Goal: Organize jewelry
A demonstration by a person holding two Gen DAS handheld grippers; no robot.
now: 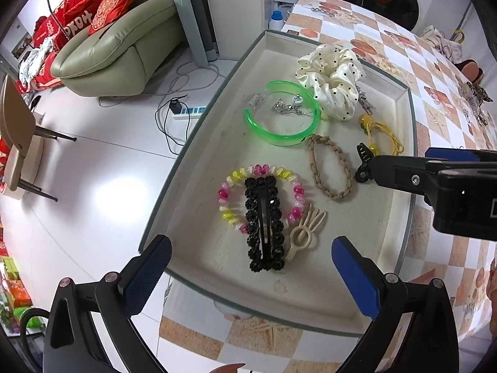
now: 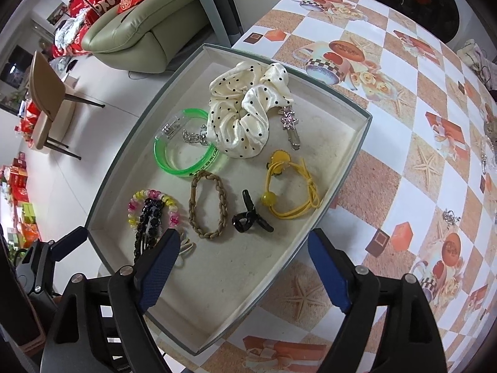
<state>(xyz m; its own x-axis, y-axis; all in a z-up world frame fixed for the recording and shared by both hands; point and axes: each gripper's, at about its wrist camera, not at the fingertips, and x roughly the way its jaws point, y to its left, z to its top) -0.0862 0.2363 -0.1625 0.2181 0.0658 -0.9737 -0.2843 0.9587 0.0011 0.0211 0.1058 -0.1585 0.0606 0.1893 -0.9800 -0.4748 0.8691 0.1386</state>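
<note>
A shallow cream tray [image 1: 223, 62] [image 2: 348, 105] sits at the table corner and holds hair accessories: a dotted cream scrunchie [image 1: 329, 74] [image 2: 245, 108], a green bangle [image 1: 279, 130] [image 2: 183, 161], a braided tan band [image 1: 330, 168] [image 2: 208, 208], a yellow hair tie [image 1: 382, 133] [image 2: 289, 186], a small black claw clip [image 1: 362, 163] [image 2: 248, 217], a bead bracelet [image 1: 230, 195] [image 2: 139, 199], a black studded clip [image 1: 264, 223] [image 2: 149, 220] and a beige clip [image 1: 301, 233]. My left gripper [image 1: 251, 276] is open above the tray's near edge. My right gripper [image 2: 243, 273] is open and empty over the tray's near right part.
More jewelry lies on the patterned tablecloth to the right [image 1: 475, 99] [image 2: 450, 217]. The tray overhangs the table edge above the white floor [image 1: 93, 186]. A green sofa [image 1: 124, 31], a chair [image 1: 18, 136] and a power strip [image 1: 189, 113] are on the left.
</note>
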